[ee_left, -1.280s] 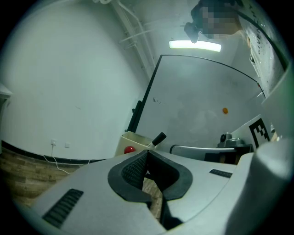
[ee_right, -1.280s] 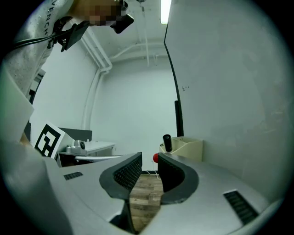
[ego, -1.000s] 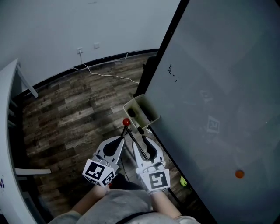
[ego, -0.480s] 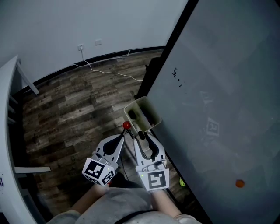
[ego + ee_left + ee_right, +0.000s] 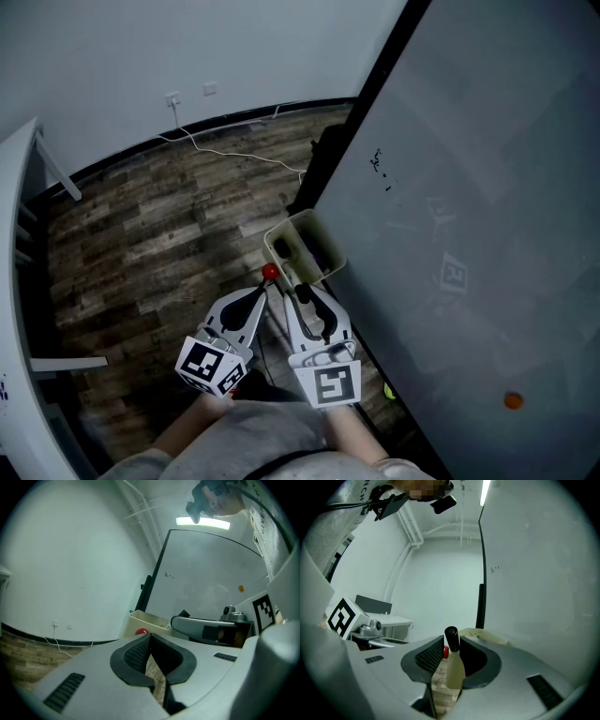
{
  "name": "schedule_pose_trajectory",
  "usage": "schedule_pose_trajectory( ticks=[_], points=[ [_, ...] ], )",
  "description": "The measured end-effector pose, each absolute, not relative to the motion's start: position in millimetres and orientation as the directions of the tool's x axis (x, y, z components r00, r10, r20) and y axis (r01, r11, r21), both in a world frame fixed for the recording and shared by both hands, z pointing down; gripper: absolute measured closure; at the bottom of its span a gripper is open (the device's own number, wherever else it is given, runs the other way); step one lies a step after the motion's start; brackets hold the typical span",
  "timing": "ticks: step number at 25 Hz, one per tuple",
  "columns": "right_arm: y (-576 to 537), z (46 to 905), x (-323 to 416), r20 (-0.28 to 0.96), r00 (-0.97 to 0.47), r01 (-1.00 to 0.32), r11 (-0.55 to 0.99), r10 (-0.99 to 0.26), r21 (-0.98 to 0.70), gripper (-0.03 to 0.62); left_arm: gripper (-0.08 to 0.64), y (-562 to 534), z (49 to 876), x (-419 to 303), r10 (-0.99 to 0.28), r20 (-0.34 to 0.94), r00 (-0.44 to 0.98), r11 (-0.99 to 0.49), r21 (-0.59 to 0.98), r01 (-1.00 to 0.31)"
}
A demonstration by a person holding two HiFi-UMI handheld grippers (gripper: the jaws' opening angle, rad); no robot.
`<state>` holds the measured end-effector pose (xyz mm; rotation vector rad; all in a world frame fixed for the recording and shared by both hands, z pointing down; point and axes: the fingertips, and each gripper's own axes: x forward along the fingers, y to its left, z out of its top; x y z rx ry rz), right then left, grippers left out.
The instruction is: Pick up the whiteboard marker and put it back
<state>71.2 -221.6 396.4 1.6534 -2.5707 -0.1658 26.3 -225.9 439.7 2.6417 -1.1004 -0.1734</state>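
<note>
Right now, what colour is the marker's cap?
The marker's cap is black; clearest in the right gripper view.

A white cable (image 5: 234,157) trails from a wall socket (image 5: 173,99) across the plank floor (image 5: 141,234); a white desk (image 5: 14,281) stands at the left.

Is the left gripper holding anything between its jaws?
No, in the left gripper view the left gripper has its jaws touching at the tips, with nothing between them.
</note>
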Motion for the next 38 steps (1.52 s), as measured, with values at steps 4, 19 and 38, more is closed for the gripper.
schedule_pose_trajectory(
  ticks=[4,19,38],
  points=[
    [-222,395,69,0.008,-0.419,-0.897,0.416,-0.908,0.153,0.489,0.545,-227,440,23,-0.714,-0.006,0.700,-0.670,0.297,-0.681],
    [-222,389,71,0.003,-0.418,-0.895,0.413,-0.908,0.171,0.511,0.545,-226,440,19,-0.723,-0.005,0.691,-0.659,0.308,-0.686],
    [-216,364,81,-0.020,-0.391,-0.916,0.386,-0.920,0.112,0.512,0.545,-211,434,7,-0.729,-0.018,0.684,-0.656,0.302,-0.692]
  ],
)
